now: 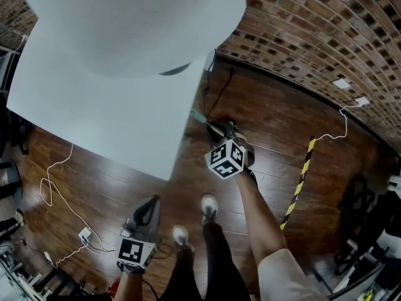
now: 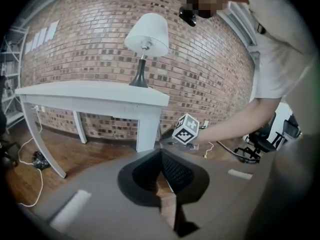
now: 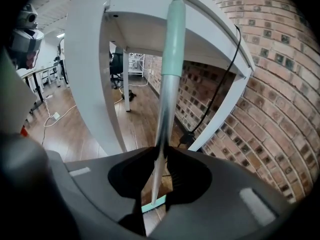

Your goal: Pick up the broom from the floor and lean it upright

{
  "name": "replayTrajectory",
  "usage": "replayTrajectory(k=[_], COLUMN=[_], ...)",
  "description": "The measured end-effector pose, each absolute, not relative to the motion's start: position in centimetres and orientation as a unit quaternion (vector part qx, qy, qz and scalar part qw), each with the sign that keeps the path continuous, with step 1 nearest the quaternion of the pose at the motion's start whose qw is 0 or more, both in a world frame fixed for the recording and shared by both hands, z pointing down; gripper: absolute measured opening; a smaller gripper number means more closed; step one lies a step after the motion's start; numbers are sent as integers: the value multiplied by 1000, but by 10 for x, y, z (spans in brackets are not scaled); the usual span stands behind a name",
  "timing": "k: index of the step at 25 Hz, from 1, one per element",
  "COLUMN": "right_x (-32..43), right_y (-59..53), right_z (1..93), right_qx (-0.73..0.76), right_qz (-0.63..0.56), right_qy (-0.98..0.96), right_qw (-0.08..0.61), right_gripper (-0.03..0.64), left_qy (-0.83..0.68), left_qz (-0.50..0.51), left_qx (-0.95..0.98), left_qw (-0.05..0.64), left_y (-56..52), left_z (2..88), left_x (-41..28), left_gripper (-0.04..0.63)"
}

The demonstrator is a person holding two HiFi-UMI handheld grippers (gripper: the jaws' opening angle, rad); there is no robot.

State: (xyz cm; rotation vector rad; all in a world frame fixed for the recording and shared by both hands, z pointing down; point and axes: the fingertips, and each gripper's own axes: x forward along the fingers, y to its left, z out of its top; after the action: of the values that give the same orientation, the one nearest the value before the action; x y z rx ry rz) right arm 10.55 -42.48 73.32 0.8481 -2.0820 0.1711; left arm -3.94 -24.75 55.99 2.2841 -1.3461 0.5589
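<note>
1. Now the right gripper (image 3: 161, 156) clamps the broom (image 3: 169, 84) by its handle, upright, mint top near the white table (image 3: 90, 59) edge
2. Tilt it gently until the top rests on that edge, then release slowly
3. Left gripper (image 2: 161, 154) is closed, empty, well apart

Right gripper (image 3: 161, 153), on an extended bare forearm (image 1: 260, 221), is clamped on the broom handle (image 3: 169, 79) between its jaws; left gripper (image 2: 160, 153) is held closed, empty.

No legible text or signs
</note>
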Motion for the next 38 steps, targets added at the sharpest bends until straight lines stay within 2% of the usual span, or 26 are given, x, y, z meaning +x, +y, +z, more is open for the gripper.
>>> replayTrajectory(k=[16,20,38], right_x=[101,108,124], right_y=[-430,-435,-439], right_z=[734,735,748], right_qx=[333,341,349], right_qz=[26,22,35], right_qy=[-835,-833,-831], right_qw=[437,436,433], right_gripper=[122,106,110], left_qy=[-484,-485,-476], left_qz=[189,181,197], left_qx=[821,829,827], left_qw=[238,210,224], left_y=[-241,-242,-232], left_z=[556,555,572], left_x=[-20,-25,-16], left_gripper=[0,0,0])
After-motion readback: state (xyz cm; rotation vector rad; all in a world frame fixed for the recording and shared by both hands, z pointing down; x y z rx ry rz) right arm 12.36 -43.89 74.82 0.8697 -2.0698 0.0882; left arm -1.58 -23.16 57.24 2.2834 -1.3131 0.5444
